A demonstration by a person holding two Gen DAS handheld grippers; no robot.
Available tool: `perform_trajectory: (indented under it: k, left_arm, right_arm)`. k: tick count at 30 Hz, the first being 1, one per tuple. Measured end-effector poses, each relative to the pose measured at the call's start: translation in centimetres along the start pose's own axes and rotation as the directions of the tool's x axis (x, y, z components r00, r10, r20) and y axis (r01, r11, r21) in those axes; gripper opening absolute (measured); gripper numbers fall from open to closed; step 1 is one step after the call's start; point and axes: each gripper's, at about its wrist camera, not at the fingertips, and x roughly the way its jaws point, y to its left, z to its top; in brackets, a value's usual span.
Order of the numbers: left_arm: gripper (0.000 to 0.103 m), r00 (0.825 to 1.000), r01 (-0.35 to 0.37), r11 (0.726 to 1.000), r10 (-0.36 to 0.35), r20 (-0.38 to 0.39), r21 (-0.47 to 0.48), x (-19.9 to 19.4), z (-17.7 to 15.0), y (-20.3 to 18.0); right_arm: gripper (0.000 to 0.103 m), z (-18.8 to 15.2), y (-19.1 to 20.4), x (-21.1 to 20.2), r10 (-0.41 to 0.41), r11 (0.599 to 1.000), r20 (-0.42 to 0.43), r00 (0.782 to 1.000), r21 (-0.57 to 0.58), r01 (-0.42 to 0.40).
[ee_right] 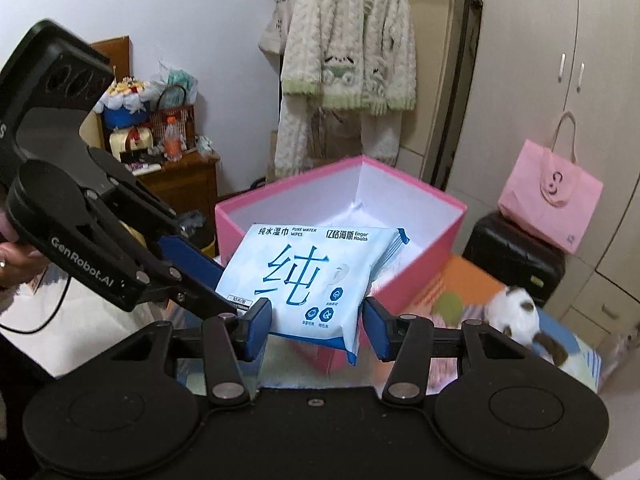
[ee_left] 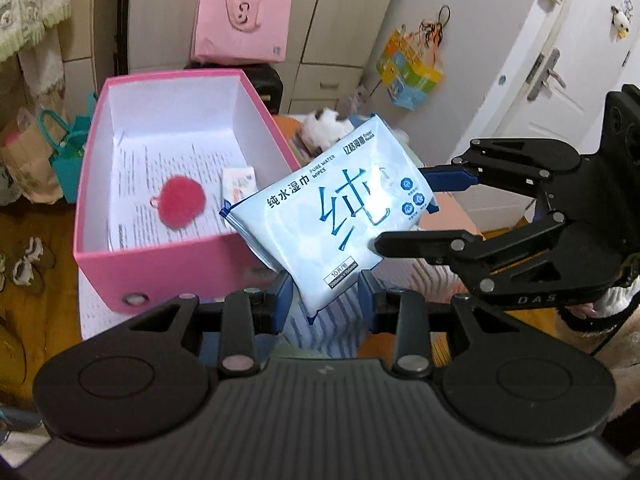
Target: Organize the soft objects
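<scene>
Two grippers shared one soft, pale-blue plastic pack of wet wipes (ee_right: 308, 280), holding it in the air just in front of the open pink cardboard box (ee_left: 176, 272). My left gripper (ee_left: 325, 304) had its blue pads closed on the pack's lower corner, and my right gripper (ee_right: 318, 326) clamped the pack's bottom edge between its own blue pads, so the pack hung tilted between them. The box's near rim lay just beside and below the pack's left corner in the left wrist view; in the right wrist view the pack covered part of the near wall. Inside the box, the white floor held printed sheets of paper (ee_left: 168, 184), a fluffy red pom-pom (ee_left: 182, 205) and a small pale packet (ee_left: 239, 182) against the right wall, with bare floor toward the far end. A white-and-brown plush toy (ee_right: 520, 312) lay on the patterned surface to the right of the box, well apart from the pack.
</scene>
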Motion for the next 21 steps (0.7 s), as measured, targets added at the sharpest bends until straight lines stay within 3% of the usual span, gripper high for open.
perform_trajectory:
  k: [8,12,21]
  left_arm:
    - [0.033,1.0,0.01,1.0,-0.01,0.013,-0.029,1.6,2.7,3.0]
    - [0.033,0.999,0.007,0.999,-0.005,0.032,-0.054,2.7,3.9,4.5]
    - [0.033,0.998,-0.003,0.99,0.013,0.069,-0.143,5.6,7.4,8.3]
  right_arm:
    - [0.056,2.5,-2.0,2.9,0.007,1.0,0.073,0.997,-0.029,-0.005]
    - [0.047,3.2,-3.9,4.7,0.025,1.0,0.085,0.996,-0.001,-0.024]
    - [0.044,4.8,-8.4,9.5,0.04,0.994,0.08,0.996,0.099,-0.048]
